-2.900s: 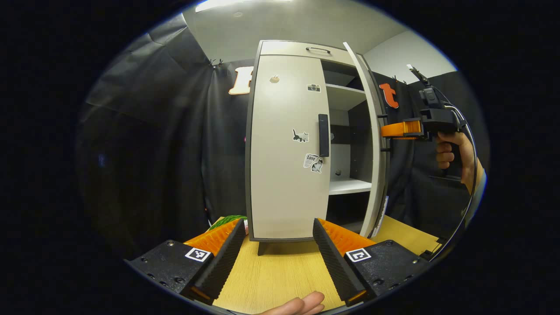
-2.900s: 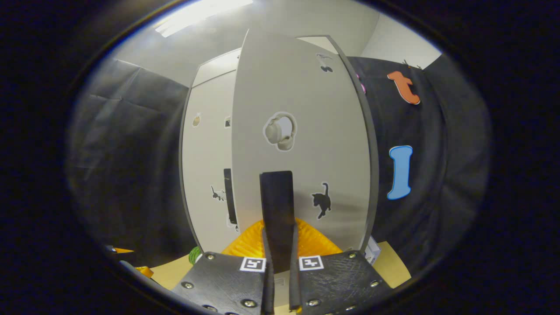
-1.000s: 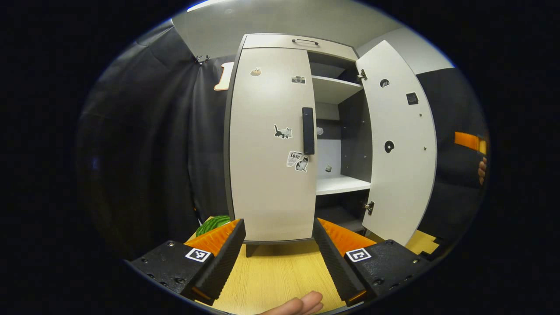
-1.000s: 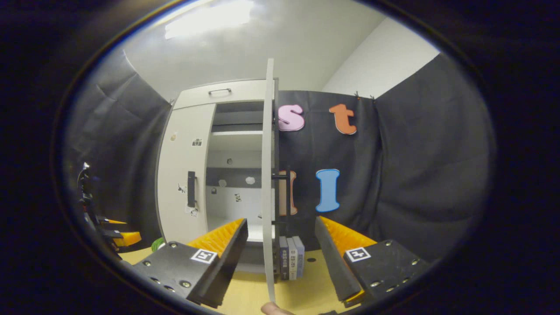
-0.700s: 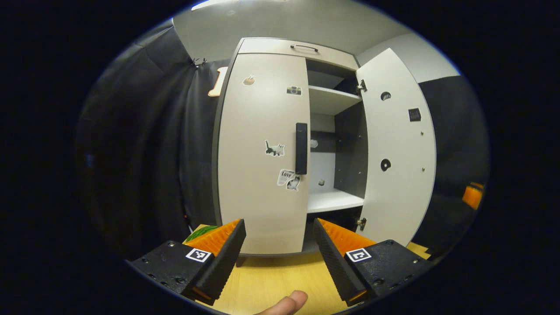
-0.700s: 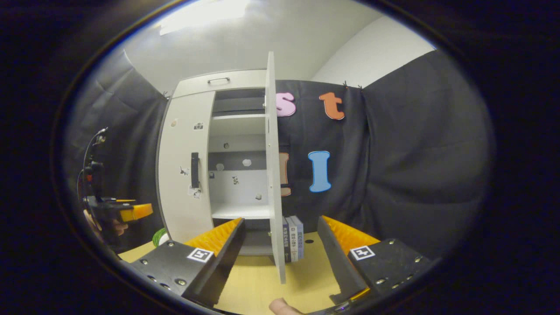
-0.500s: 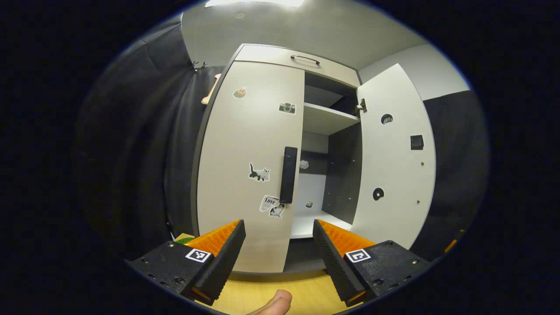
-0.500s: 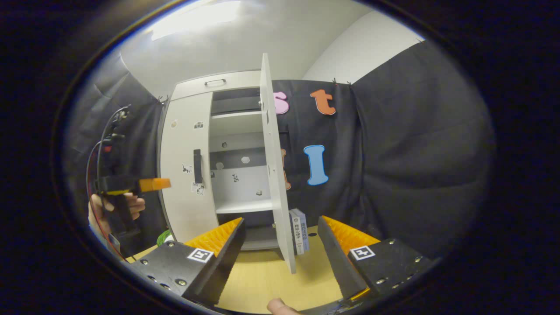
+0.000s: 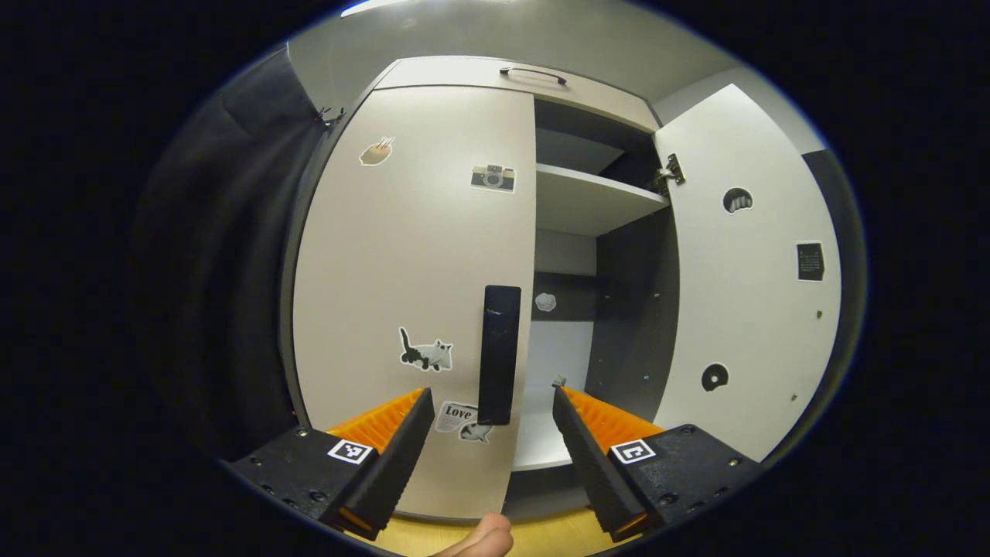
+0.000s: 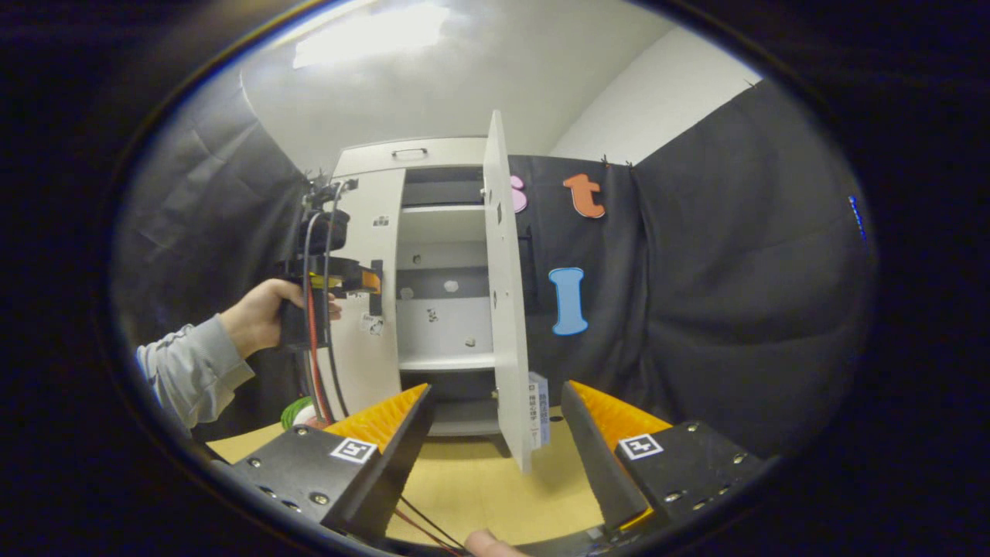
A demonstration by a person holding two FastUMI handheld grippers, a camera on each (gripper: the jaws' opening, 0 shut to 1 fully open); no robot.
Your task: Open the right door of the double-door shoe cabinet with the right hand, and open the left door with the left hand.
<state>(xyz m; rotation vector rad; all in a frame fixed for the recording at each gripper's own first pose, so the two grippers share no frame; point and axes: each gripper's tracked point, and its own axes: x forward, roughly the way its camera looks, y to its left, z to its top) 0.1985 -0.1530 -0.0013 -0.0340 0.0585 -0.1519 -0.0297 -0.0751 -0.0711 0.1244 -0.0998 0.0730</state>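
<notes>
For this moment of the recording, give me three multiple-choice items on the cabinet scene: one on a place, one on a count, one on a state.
1. Where is the left gripper?
A. just in front of the left door's handle
B. resting on the tabletop
C. inside the top drawer

2. How many stickers are on the front of the left door?
A. one
B. four
C. seven

3. What state are the cabinet's doors in?
A. both shut
B. right open, left shut
C. both open

Answers:
1 A: in the left gripper view the open fingers flank the dark handle without touching it.
2 B: two near the top, a cat beside the handle and one below it.
3 B: the right door stands swung out, showing a shelf, while the left door lies flat against the cabinet. The right gripper is open and holds nothing.
</notes>
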